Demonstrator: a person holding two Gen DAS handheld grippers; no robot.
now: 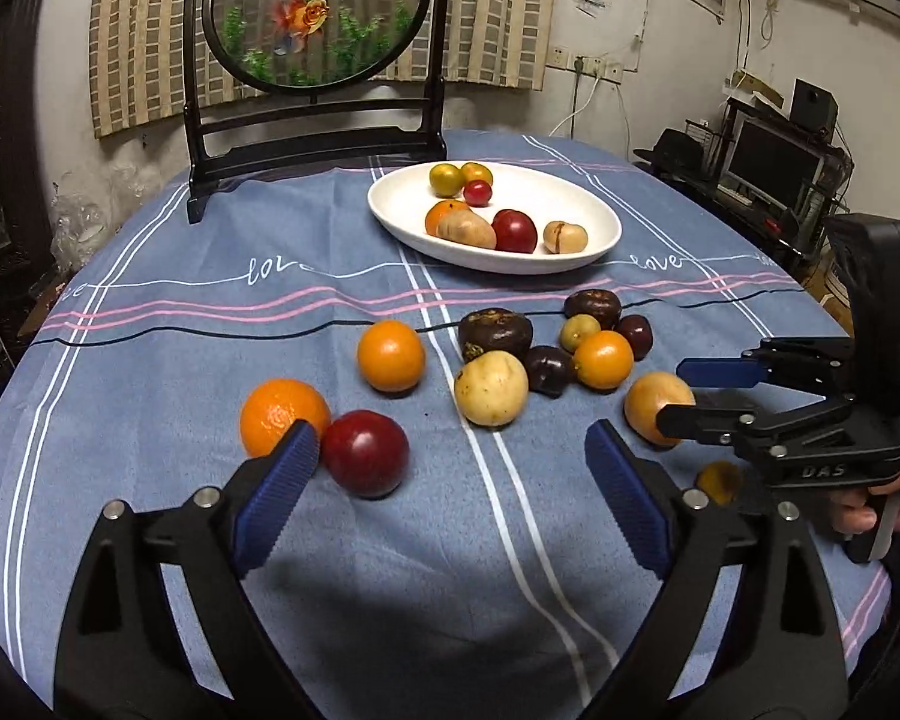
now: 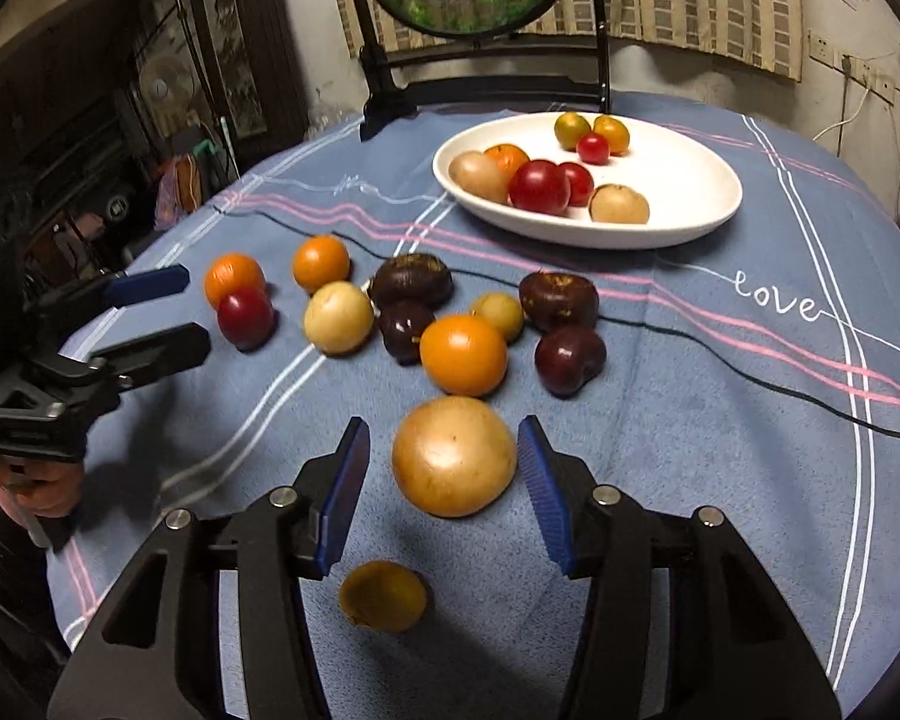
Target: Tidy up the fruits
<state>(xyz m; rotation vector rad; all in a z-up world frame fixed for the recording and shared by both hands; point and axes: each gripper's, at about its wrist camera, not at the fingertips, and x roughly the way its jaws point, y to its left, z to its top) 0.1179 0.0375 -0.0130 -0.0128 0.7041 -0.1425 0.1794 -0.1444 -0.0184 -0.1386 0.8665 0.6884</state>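
Left tongs [image 1: 453,456] spread wide, right tongs [image 2: 444,456] spread wide

tablecloth [image 1: 150,360]: blue, pink/white stripes | plate [image 1: 594,204]: white | fingers [image 2: 345,498]: blue ribbed pads

Plate [image 1: 600,240] holding fruits behind, loose fruits [image 1: 492,387] scattered on tablecloth [image 1: 150,360] in front

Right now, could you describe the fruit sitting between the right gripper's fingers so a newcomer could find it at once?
Start at the white oval plate on the blue tablecloth, then come toward the loose fruit in front of it. Nearest the right gripper lies the tan-yellow round fruit, the largest there, paler than the orange just beyond it.
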